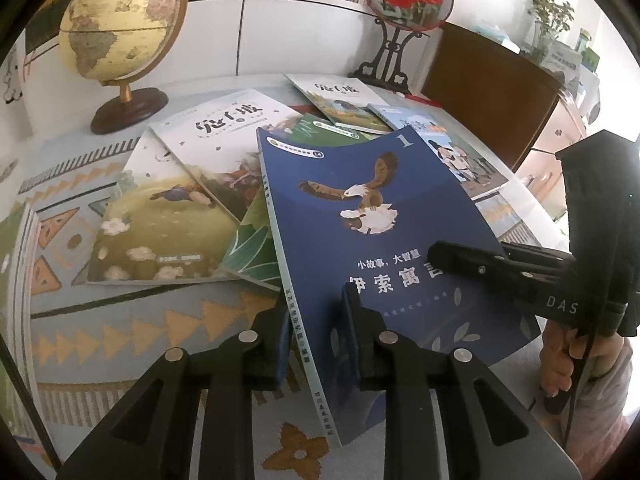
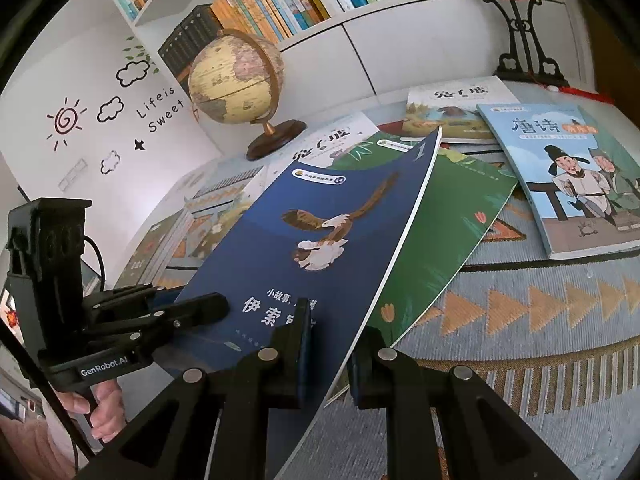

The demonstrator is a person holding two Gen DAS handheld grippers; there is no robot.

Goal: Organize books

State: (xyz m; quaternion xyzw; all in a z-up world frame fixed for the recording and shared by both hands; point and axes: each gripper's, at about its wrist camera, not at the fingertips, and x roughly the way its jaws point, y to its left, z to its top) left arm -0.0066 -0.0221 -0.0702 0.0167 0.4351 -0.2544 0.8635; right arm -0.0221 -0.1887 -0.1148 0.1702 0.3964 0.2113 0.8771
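- The left gripper is clamped on the spine edge of the blue eagle book, near its bottom corner; the right gripper pinches the opposite, page-side edge of the same book, with that edge between its pads.
- The book is held between the two grippers, tilted up off the bench, its far end over the pile beyond the grippers.
- Both grips sit low on a thin, flexible paperback, so the cover bows; the far end could sag and drag on the books beneath.
- Directly beyond and under it lies the green book; a dragging corner would likely push it, or the white-covered book to the left gripper's far left, further askew.
- If the two hands pull apart or twist unevenly, the cover may crease or slip out of the shallower pinch, which looks to be the right one.
- To the right gripper's far right, the light blue poetry book lies apart, at little risk.
- The globe stands well beyond the left gripper; a wide swing of the lifted book could knock it.
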